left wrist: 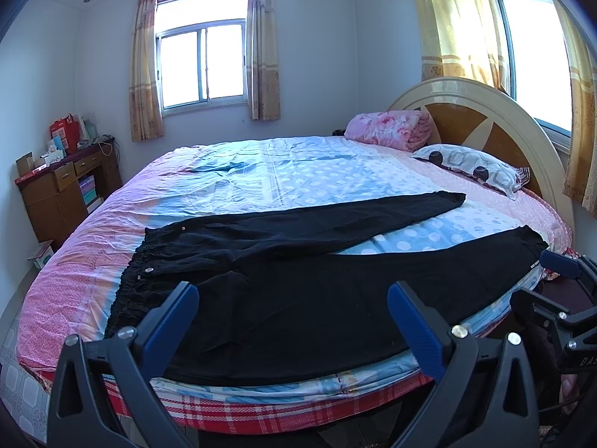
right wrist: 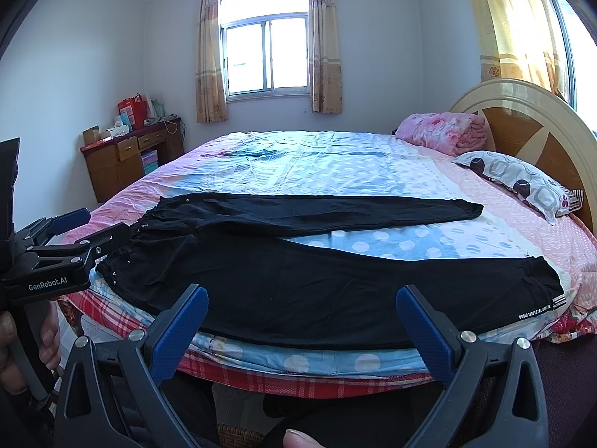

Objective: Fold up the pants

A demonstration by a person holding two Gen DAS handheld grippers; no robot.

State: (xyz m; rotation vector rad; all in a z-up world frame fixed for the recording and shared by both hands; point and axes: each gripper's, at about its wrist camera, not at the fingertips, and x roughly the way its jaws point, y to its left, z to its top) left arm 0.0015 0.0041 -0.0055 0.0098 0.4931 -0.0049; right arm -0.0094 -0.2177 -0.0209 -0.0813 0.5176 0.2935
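Observation:
Black pants (left wrist: 298, 280) lie spread flat on the bed, waistband at the left, both legs running right and splayed apart. They also show in the right wrist view (right wrist: 317, 287), with white lettering on the near cuff (right wrist: 537, 308). My left gripper (left wrist: 293, 310) is open and empty, held at the bed's near edge over the near leg and hip. My right gripper (right wrist: 302, 313) is open and empty, held at the near edge before the near leg. The right gripper also shows at the right edge of the left wrist view (left wrist: 559, 265). The left gripper shows at the left of the right wrist view (right wrist: 67, 231).
The round bed (left wrist: 93, 261) has a blue and pink dotted sheet. A patterned pillow (left wrist: 474, 168) and a folded pink blanket (left wrist: 388, 128) lie by the curved headboard (left wrist: 485, 112). A wooden desk (left wrist: 63, 186) with boxes stands at the far left wall.

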